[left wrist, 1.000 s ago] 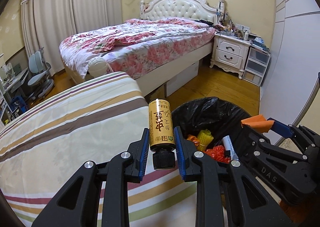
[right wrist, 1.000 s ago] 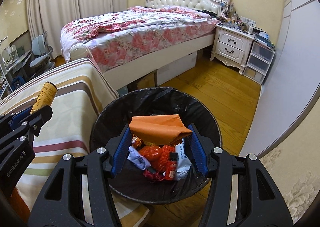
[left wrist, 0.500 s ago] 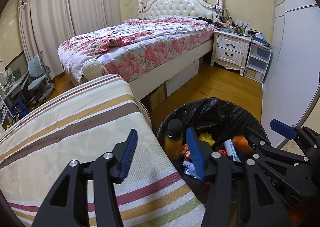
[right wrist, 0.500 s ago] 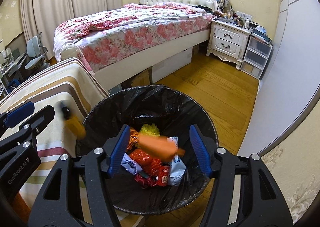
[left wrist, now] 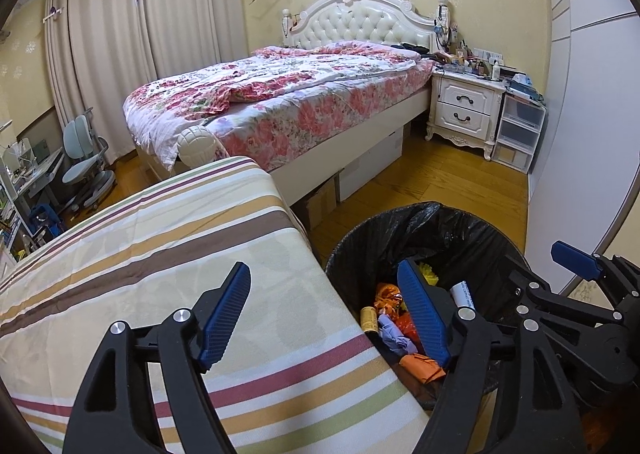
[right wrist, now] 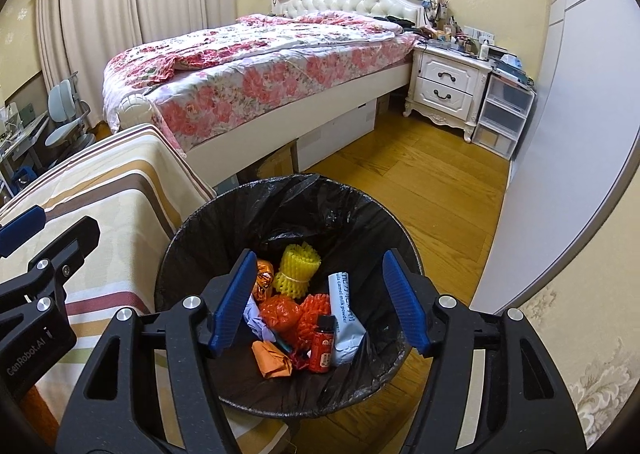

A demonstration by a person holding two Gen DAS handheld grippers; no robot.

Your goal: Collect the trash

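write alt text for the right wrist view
The open, empty right gripper hangs over a black-lined trash bin holding an orange wrapper, red bottle, yellow foam net and white packet. A floral bed stands behind.

Black-lined bin — orange wrapper, red bottle inside

Glossy black plastic bin liner, striped cloth

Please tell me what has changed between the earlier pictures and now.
The left gripper let go of the golden bottle, and its fingers have just been opening; nothing is between them. The right gripper released the orange paper, opening further. Both items fell into the trash bin. The bin, striped bed cover and both hands stayed in place.
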